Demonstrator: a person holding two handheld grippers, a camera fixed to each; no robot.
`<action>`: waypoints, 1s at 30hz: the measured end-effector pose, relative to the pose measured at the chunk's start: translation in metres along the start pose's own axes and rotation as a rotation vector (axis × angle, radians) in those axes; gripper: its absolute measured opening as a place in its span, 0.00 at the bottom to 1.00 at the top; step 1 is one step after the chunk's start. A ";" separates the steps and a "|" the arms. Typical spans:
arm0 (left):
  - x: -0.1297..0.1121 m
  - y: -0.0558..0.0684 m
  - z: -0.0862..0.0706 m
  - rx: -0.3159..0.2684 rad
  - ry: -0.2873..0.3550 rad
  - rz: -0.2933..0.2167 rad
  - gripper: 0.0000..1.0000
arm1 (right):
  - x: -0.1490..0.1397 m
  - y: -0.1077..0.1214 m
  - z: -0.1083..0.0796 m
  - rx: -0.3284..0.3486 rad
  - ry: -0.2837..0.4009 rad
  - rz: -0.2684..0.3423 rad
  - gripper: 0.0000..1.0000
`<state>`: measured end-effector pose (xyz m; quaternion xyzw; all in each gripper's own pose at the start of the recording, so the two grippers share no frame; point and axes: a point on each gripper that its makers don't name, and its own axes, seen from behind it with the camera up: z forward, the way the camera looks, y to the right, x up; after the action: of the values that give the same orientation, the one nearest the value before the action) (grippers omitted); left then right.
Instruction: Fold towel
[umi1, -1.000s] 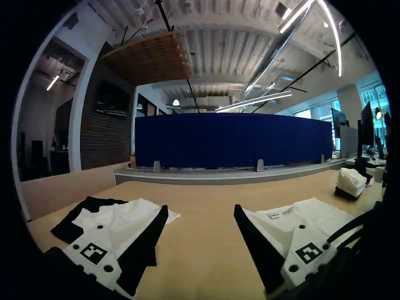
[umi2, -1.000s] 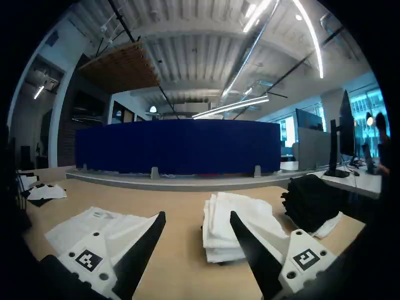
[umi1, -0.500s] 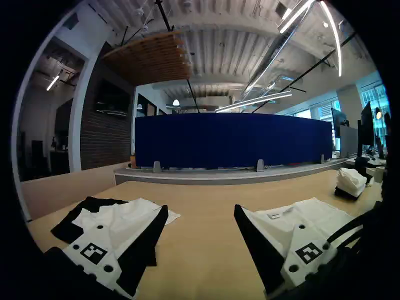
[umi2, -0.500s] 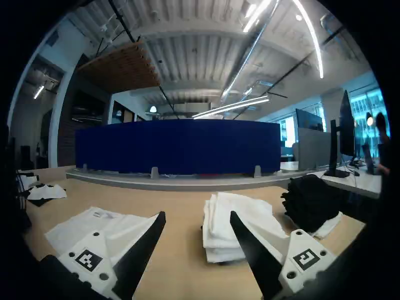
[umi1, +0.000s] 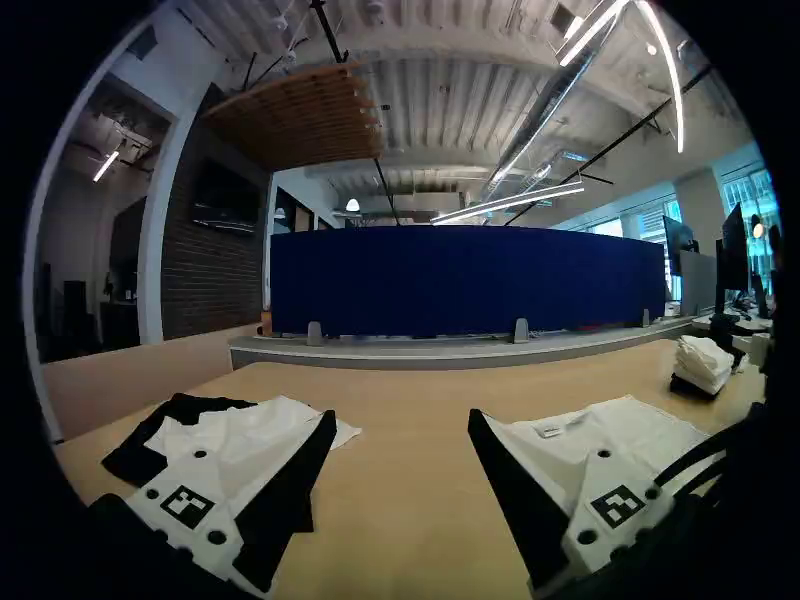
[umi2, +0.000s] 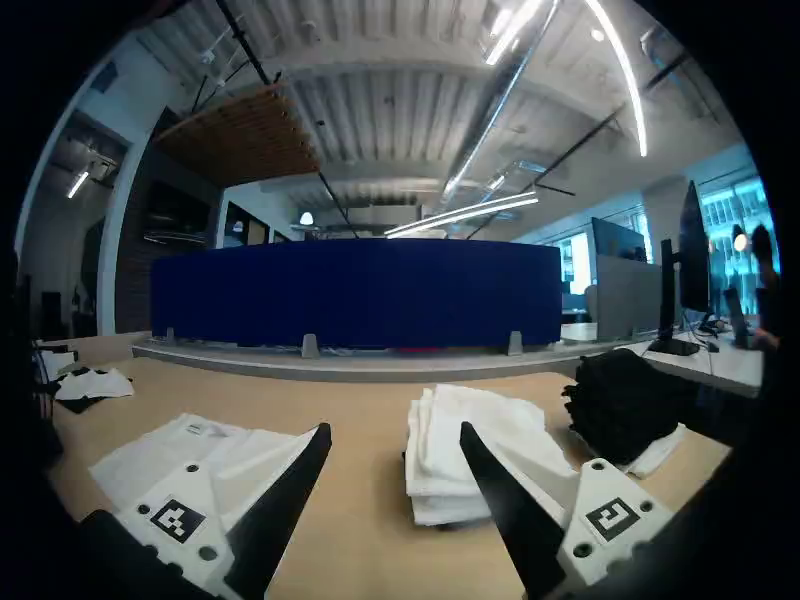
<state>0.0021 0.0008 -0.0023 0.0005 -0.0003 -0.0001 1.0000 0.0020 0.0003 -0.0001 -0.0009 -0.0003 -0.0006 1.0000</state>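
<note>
towel (umi1: 590, 432): white, spread flat on the worktop (umi1: 410, 470), small tag near its far edge. in the left gripper view it lies right of centre, its near part hidden behind the right-side finger of the left hand-held gripper (umi1: 400, 415). left hand-held gripper: fingers spread wide, nothing between them, bare wood showing in the gap; held low over the worktop, contact with it cannot be told. right hand-held gripper (umi2: 394, 428): fingers likewise spread apart, holding nothing. in the right gripper view the flat towel sits at left, partly behind that gripper's left-side finger. stack of folded white towels (umi2: 465, 440): straight ahead of the right hand-held gripper, its near right part covered by the right-side finger; apart from the flat towel, with bare worktop between them. black stack (umi2: 625, 400): just right of the white stack, a white cloth edge showing under it. left gripper view, left side: white cloth (umi1: 250, 425) lying loosely on a black cloth (umi1: 135, 455), both partly behind the left-side finger and well apart from the flat towel. blue partition (umi1: 460, 280): runs across the far edge of the worktop. monitor (umi2: 690, 265): upright at far right, beyond the black stack.
</note>
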 end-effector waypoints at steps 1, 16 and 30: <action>0.000 0.001 0.000 -0.002 0.000 0.000 0.98 | 0.000 0.001 0.000 -0.004 0.000 -0.001 1.00; 0.074 -0.001 0.003 -0.001 0.033 0.019 0.98 | 0.070 0.005 -0.006 -0.029 0.019 -0.003 1.00; 0.144 0.015 -0.006 -0.026 -0.003 0.020 0.98 | 0.137 -0.003 -0.015 -0.001 -0.010 -0.021 1.00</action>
<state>0.1458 0.0156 -0.0081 -0.0124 -0.0019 0.0096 0.9999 0.1386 -0.0025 -0.0146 -0.0011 -0.0051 -0.0112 0.9999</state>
